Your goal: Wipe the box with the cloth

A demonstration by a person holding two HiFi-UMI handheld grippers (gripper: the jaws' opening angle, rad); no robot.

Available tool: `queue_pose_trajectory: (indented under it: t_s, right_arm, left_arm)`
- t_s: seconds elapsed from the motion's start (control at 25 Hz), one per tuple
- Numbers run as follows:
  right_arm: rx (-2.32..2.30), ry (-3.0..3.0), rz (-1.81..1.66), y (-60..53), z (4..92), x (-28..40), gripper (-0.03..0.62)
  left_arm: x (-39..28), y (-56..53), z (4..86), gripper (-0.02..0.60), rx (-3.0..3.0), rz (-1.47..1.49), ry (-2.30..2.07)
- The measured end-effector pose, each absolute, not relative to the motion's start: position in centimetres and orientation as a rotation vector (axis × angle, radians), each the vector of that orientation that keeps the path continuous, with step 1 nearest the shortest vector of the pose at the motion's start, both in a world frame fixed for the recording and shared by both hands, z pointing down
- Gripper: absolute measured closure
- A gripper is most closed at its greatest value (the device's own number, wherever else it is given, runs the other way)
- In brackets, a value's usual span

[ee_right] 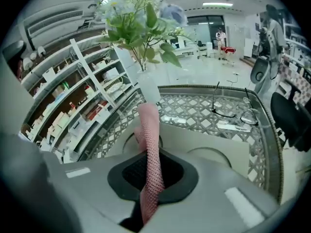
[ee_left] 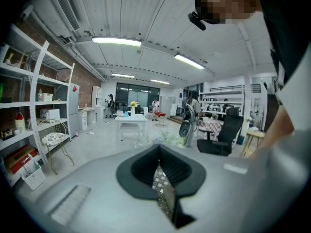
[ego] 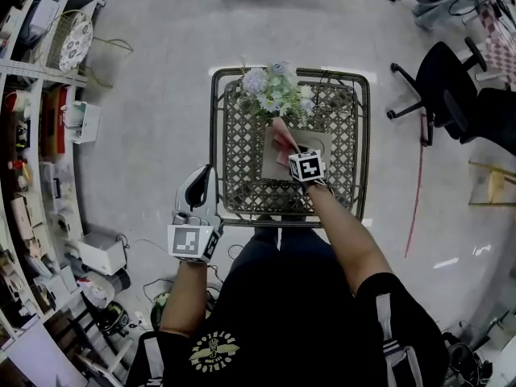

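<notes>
On woven lattice tabletop, a flat beige cardboard box lies under the right claw, which is clamped on a pink mesh cloth. Left claw is pressed together, empty, beside the tabletop's edge.

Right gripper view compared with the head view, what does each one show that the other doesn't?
Only the right gripper view shows the pink cloth pinched between the fingers of the right gripper, and eyeglasses on the table. Only the head view shows the left gripper, near the table's left edge. Both show the cloth, the box and the flowers.
</notes>
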State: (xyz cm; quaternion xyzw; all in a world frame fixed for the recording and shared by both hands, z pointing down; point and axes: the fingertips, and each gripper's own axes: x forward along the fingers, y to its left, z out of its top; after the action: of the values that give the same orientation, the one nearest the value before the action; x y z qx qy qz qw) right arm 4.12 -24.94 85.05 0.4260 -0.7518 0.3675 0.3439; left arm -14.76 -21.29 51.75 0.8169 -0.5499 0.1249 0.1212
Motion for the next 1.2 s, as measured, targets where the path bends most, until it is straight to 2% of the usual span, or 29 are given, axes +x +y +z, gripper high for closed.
queue_pose_trajectory:
  t_s: [0.52, 1.2]
  right_arm:
    - [1.256, -1.819, 0.932, -24.5, 85.2, 13.3, 0.577]
    - [1.369, -1.694, 0.956, -22.0, 85.2, 19.6, 0.579]
  left_arm:
    - [-9.7, -22.4, 51.3, 0.581, 2.477, 0.34, -1.45]
    - [-10.9, -21.5, 50.4, 0.581, 2.494, 0.329, -1.469]
